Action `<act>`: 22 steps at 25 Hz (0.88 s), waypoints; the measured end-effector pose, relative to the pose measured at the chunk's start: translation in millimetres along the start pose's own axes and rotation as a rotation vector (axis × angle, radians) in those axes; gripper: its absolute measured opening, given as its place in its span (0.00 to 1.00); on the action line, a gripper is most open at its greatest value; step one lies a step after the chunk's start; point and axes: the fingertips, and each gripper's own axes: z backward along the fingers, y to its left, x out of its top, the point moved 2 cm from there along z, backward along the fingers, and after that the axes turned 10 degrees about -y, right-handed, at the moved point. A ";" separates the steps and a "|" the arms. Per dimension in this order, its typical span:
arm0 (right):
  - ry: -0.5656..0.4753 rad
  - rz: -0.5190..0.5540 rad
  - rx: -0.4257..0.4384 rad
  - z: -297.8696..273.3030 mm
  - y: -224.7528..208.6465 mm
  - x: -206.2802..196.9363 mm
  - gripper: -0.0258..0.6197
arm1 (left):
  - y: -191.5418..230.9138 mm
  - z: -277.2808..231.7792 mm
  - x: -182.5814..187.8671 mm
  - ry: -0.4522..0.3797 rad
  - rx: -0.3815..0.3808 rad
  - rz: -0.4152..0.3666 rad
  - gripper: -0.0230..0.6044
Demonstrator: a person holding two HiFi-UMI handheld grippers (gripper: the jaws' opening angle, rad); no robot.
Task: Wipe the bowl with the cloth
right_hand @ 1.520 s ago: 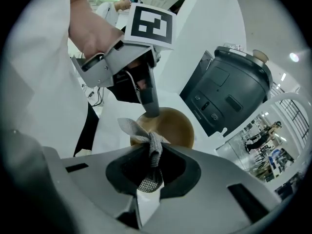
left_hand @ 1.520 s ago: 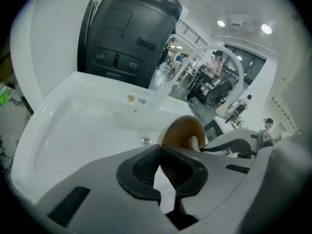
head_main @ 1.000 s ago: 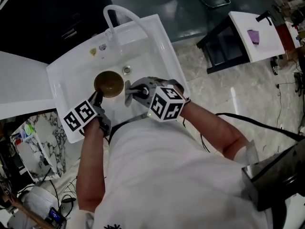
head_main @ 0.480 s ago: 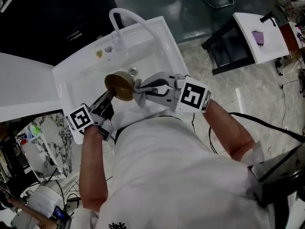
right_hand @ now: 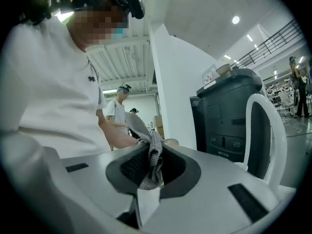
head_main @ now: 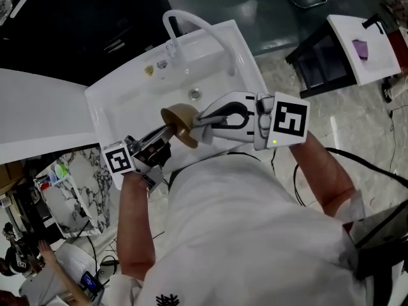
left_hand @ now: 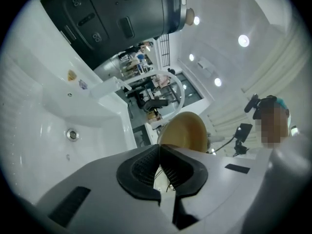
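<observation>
A brown bowl (head_main: 180,123) hangs above the white sink (head_main: 127,107), tipped on its side. My left gripper (head_main: 167,132) comes from the lower left and is shut on the bowl's rim. In the left gripper view the bowl (left_hand: 185,130) stands just past the closed jaws of the left gripper (left_hand: 160,155). My right gripper (head_main: 196,123) reaches in from the right, right next to the bowl. It is shut on a grey woven cloth (right_hand: 152,156), which bunches between the jaws of the right gripper (right_hand: 152,162) and sticks out past them. Both grippers point level.
A white arched faucet (head_main: 191,23) rises at the sink's far rim, and the drain (head_main: 195,94) lies below the bowl. A dark cabinet (head_main: 95,18) stands behind the sink. A white stand (head_main: 357,56) with a purple item (head_main: 361,48) is at far right. Cables run over the floor.
Both grippers have risen out of the sink basin, carrying the bowl and the cloth. The bowl has tipped from upright onto its side, and both grippers have swung up to level.
</observation>
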 end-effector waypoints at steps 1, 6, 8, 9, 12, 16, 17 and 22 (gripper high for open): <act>-0.018 -0.014 0.005 0.1 0.2 3.7 0.11 | -2.4 -0.2 -3.2 0.014 -0.014 -0.007 0.07; -0.086 -0.090 0.036 -5.2 0.1 21.3 0.11 | -15.3 -1.7 -15.7 0.087 -0.084 -0.064 0.07; -0.121 -0.129 0.043 -9.0 -1.9 28.2 0.11 | -23.2 -3.2 -19.9 0.109 -0.119 -0.076 0.07; -0.136 -0.146 0.044 -10.4 -2.8 30.5 0.11 | -27.6 -4.1 -22.6 0.119 -0.136 -0.086 0.07; -0.168 -0.198 0.038 -13.0 -7.8 32.2 0.11 | -42.4 -8.0 -30.5 0.148 -0.190 -0.130 0.07; -0.178 -0.263 0.005 -19.0 -16.4 24.6 0.11 | -60.5 -10.6 -36.0 0.156 -0.258 -0.167 0.07; -0.174 -0.271 -0.001 -20.5 -17.5 21.5 0.11 | -64.1 -10.6 -36.4 0.152 -0.273 -0.171 0.07; -0.144 -0.300 -0.020 -23.3 -19.1 4.0 0.11 | -77.6 -5.9 -32.1 0.098 -0.333 -0.173 0.07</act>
